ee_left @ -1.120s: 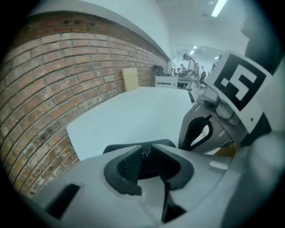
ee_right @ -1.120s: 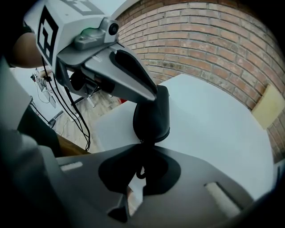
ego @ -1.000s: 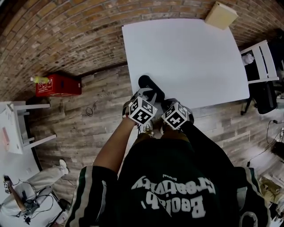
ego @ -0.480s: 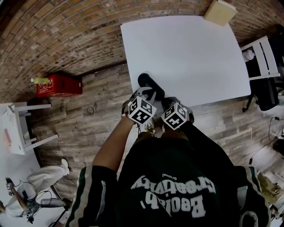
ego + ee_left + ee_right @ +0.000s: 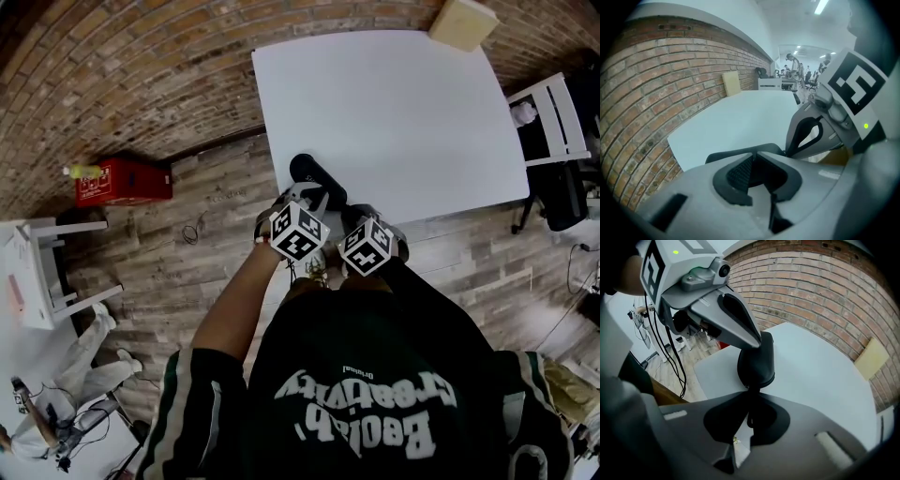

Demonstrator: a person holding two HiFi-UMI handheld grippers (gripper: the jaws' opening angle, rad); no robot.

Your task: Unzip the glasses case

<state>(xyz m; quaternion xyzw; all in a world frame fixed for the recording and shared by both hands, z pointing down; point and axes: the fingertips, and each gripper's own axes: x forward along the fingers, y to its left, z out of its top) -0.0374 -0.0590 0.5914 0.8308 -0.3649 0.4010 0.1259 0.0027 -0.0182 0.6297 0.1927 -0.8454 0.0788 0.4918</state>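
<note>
Hardly anything moves since a second ago; left gripper (image 5: 753, 158) and right gripper (image 5: 750, 404) stay put by the glasses case (image 5: 314, 176) at the 7 o'clock corner of the table (image 5: 403, 112); to unzip well, I think, hold the case still and pull the zip tab (image 5: 751, 391) slowly along its edge; left gripper is nearly closed, pinching the case's top; right gripper is squeezed tight on the tab.
</note>
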